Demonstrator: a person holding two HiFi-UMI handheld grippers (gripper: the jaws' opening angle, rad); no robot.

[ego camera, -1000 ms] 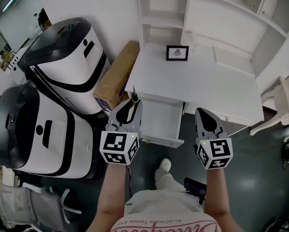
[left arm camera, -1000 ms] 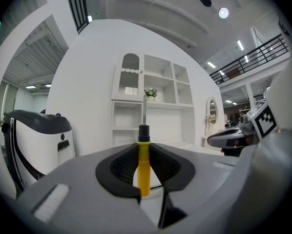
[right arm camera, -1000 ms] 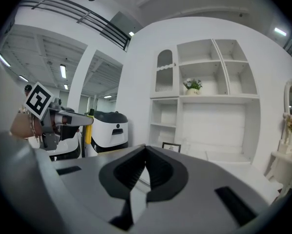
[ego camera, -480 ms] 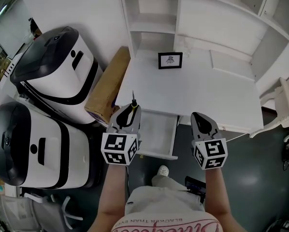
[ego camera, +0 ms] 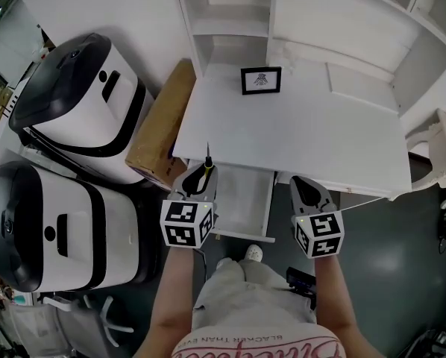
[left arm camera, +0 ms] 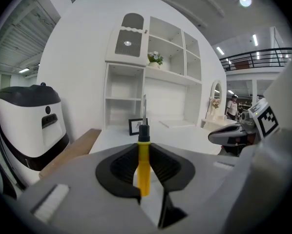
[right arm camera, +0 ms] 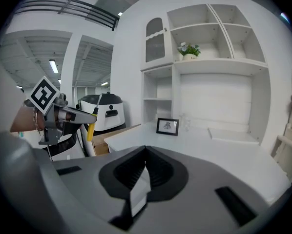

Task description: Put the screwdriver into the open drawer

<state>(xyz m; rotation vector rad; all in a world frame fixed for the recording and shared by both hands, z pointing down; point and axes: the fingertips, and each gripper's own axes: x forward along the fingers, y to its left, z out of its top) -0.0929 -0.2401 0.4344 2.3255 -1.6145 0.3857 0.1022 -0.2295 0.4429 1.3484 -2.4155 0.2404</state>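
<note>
The screwdriver [left arm camera: 143, 160] has a yellow handle, a black collar and a thin metal shaft that points up and forward. My left gripper [left arm camera: 143, 149] is shut on the handle. In the head view the left gripper [ego camera: 200, 173] hangs by the left front corner of the white desk [ego camera: 312, 136], and the screwdriver [ego camera: 206, 164] has its tip at the desk edge. The open drawer [ego camera: 245, 200] sticks out under the desk, just right of that gripper. My right gripper [ego camera: 304, 182] is shut and empty, right of the drawer; its shut jaws [right arm camera: 145, 152] face the desk.
Two large white-and-black machines [ego camera: 74, 95] stand on the left. A cardboard box [ego camera: 163, 121] leans between them and the desk. A small picture frame [ego camera: 260, 80] stands on the desk below the white shelves [ego camera: 230, 13]. A person's shoe [ego camera: 254, 253] is below the drawer.
Both grippers have sunk lower in front of the desk, nearer the level of the drawer. The left one still grips the screwdriver, and the right stays shut.
</note>
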